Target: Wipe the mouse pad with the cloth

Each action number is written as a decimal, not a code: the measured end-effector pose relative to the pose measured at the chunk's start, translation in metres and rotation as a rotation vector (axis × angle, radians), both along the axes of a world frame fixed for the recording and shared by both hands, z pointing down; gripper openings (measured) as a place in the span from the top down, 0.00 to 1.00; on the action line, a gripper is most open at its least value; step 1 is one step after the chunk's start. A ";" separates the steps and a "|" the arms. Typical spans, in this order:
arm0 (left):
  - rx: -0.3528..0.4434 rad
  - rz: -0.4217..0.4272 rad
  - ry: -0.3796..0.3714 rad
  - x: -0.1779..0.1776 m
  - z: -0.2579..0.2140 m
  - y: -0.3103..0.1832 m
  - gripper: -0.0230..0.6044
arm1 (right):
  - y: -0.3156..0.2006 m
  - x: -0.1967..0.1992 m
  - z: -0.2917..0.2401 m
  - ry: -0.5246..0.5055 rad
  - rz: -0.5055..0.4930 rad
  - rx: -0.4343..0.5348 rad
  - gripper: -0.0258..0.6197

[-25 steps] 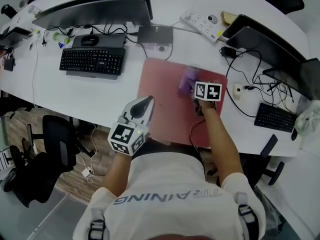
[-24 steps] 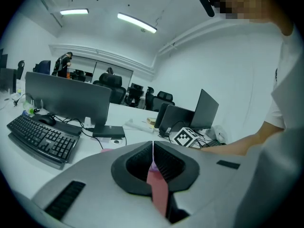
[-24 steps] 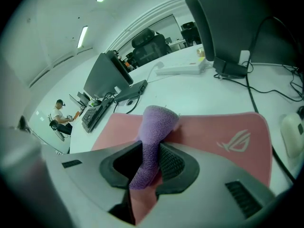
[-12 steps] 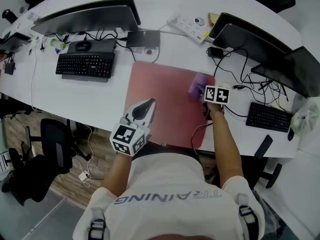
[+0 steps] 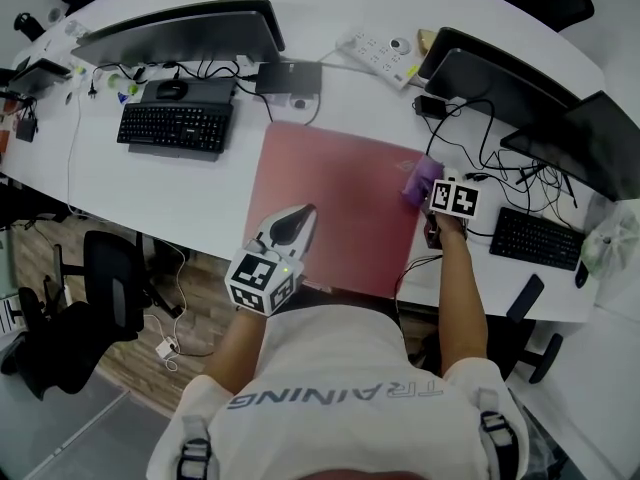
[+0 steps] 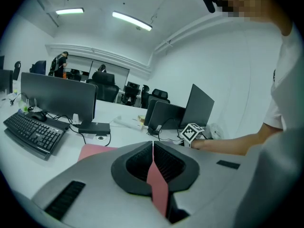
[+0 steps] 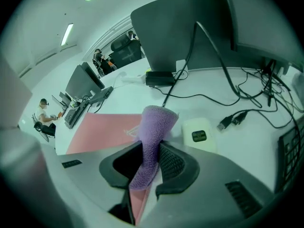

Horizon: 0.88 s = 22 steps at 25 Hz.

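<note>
The big pink mouse pad [image 5: 330, 203] lies flat on the curved white desk [image 5: 200, 203]. The right gripper [image 7: 151, 151] has its jaws squeezed tight on a fuzzy purple cloth [image 7: 153, 132] — the cloth sticks up out of them in a soft roll. It sits at the pad's right edge, near the far corner, just beside a small white box with a dark label [image 7: 199, 136]. The left gripper [image 6: 153, 148] has its jaws pressed together with nothing in them — it hangs over the pad's near left part.
</note>
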<state>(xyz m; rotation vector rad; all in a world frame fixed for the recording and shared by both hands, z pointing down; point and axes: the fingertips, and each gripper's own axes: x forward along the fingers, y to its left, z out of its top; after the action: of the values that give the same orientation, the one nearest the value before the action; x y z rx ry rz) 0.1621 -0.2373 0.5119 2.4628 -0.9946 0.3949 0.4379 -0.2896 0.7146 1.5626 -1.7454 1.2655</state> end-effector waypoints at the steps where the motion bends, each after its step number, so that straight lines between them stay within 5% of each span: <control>1: 0.000 -0.001 -0.001 -0.002 0.000 0.001 0.90 | 0.001 0.003 -0.002 0.017 -0.003 0.001 0.79; 5: -0.002 -0.002 -0.002 -0.016 -0.001 0.001 0.90 | 0.004 0.001 -0.026 0.032 0.012 0.065 0.79; 10: 0.013 -0.018 0.016 -0.047 -0.009 -0.006 0.90 | 0.005 -0.043 -0.086 -0.073 0.029 0.261 0.79; 17: 0.034 -0.061 0.038 -0.119 -0.020 -0.007 0.90 | -0.005 -0.165 -0.156 -0.130 -0.100 0.432 0.79; 22: 0.031 -0.101 0.036 -0.175 -0.020 0.000 0.90 | -0.008 -0.276 -0.158 -0.231 -0.247 0.426 0.79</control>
<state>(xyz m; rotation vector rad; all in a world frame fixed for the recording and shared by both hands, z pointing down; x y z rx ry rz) -0.0132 -0.2375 0.4921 2.4255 -1.1129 0.3034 0.1616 -0.2976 0.5563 1.3913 -2.3969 1.0303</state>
